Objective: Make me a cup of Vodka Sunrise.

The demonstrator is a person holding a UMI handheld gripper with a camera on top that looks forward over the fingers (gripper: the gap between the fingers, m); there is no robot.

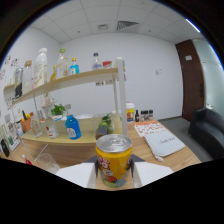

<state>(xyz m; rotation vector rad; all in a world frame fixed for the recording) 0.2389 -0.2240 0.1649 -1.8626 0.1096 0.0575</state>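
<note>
A yellow drink can (114, 162) with a silver top and fruit print stands upright between my fingers. My gripper (114, 174) is shut on it, with the left finger (91, 172) and the right finger (138, 170) pressing on its sides. The can's base is hidden. Just left of the fingers a clear plastic cup (46, 162) rests on the wooden table (185, 157). Beyond the can, a blue bottle (73, 127) and a dark bottle (102, 128) stand under the shelf.
A wooden shelf (75, 79) at the back left carries several bottles. Small bottles (137, 116) stand by its white post. A white bag (164, 144) and an orange leaflet (150, 128) lie to the right. A black sofa (207, 127) and a brown door (192, 75) are far right.
</note>
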